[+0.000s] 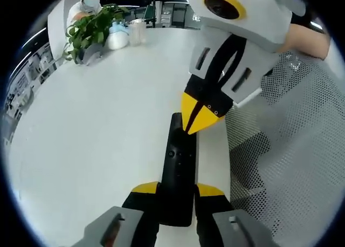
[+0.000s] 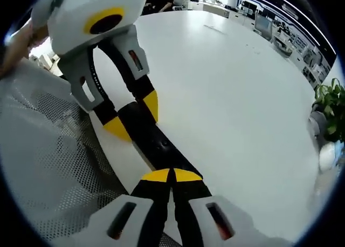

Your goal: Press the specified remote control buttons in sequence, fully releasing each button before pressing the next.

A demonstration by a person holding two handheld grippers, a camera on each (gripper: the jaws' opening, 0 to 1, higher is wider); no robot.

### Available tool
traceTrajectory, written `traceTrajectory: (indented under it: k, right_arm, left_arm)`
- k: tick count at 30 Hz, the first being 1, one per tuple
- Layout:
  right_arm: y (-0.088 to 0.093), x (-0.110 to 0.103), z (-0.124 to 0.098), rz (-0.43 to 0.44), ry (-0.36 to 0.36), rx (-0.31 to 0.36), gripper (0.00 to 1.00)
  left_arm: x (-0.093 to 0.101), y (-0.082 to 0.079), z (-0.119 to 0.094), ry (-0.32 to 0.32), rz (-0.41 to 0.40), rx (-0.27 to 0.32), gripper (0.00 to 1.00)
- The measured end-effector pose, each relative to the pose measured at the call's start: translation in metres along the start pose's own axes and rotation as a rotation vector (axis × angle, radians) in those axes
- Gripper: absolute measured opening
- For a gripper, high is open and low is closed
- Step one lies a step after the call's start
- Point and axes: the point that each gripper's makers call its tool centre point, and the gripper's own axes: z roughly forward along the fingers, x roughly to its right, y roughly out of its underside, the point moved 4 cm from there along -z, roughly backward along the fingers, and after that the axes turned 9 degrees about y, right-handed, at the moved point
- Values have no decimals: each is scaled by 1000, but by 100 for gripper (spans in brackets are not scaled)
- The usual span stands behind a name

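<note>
I work at a broad white desk [image 1: 108, 128] with a matte top. A grey perforated mesh surface [image 1: 302, 134] adjoins its near edge. At the far side stand a leafy green potted plant [image 1: 92, 30] and a pale container [image 1: 117, 38]. Office shelving [image 2: 280, 28] lines the background.

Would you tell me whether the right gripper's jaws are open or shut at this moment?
Shut: the right gripper has its yellow tips meeting, pressed down on the black remote, which the left gripper clamps at its near end.
</note>
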Motion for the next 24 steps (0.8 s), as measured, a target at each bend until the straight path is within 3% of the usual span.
traceTrajectory:
  k: [16, 24]
  right_arm:
    - [-1, -3, 1, -137, 35, -14, 0]
    - [-1, -2, 2, -145, 38, -17, 0]
  left_arm:
    - [0, 0, 0, 1, 26, -15, 24]
    - [0, 0, 0, 6, 29, -12, 24]
